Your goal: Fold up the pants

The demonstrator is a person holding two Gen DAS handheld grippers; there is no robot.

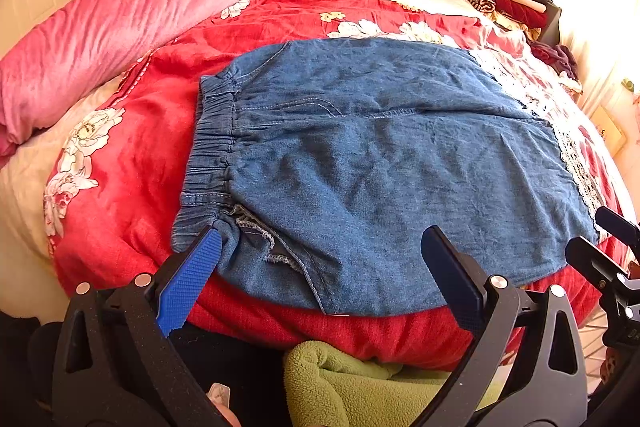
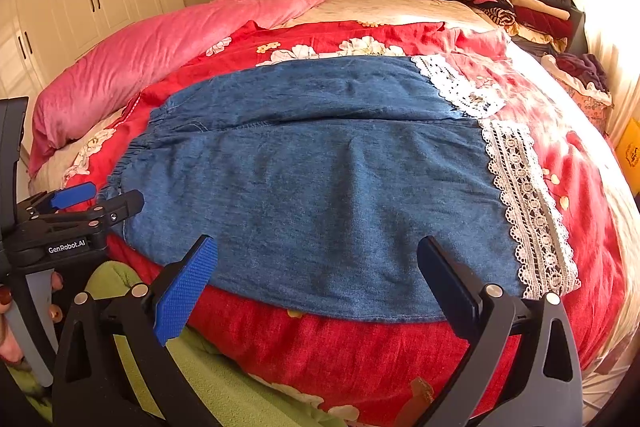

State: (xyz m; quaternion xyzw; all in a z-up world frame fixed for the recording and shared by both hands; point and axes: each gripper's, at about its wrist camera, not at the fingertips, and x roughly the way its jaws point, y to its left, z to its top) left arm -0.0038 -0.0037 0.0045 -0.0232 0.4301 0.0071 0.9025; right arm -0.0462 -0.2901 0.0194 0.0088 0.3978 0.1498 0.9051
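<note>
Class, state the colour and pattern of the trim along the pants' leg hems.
White openwork lace trim, clearest in the right wrist view.

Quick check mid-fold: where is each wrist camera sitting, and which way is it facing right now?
Left wrist: at the bed's near edge, over the elastic waistband end of the blue denim pants, facing the headboard; own left gripper open, right gripper at the right edge.
Right wrist: same edge, nearer the white lace hems, facing likewise; own right gripper open, left gripper and fingers at left.
Shared: pants, red floral quilt, pink duvet.
</note>
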